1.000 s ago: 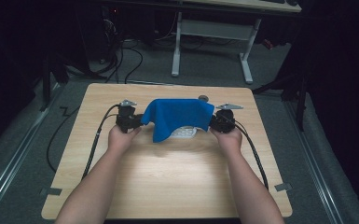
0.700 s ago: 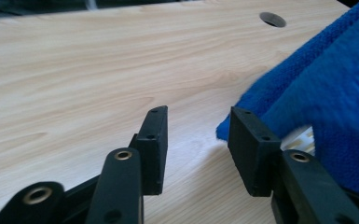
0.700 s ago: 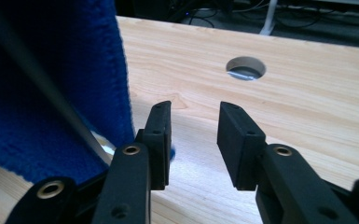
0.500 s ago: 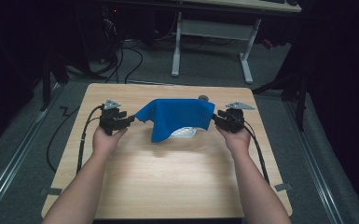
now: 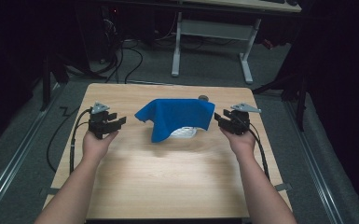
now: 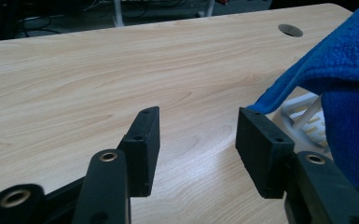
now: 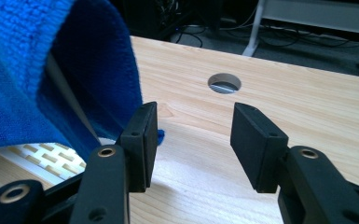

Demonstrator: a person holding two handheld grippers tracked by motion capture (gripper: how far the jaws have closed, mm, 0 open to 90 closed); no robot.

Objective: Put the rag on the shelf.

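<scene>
One blue cloth (image 5: 177,116), one white basket (image 5: 184,132), two tongs.

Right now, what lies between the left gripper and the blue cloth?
Only bare wooden table, seen in the high view. The left gripper stands open and apart from the blue cloth.

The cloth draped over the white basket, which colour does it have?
The cloth is bright blue, with a fuzzy, towel-like surface. The right gripper view shows it best.

– What do the tools look like?
– The left gripper (image 5: 106,122) and right gripper (image 5: 232,121) are black, each topped by a grey three-cornered plate and trailing a black cable.
– And the jaws?
– Flat black blocks on arms with brass-ringed holes. Forearms bare, no sleeves.
</scene>
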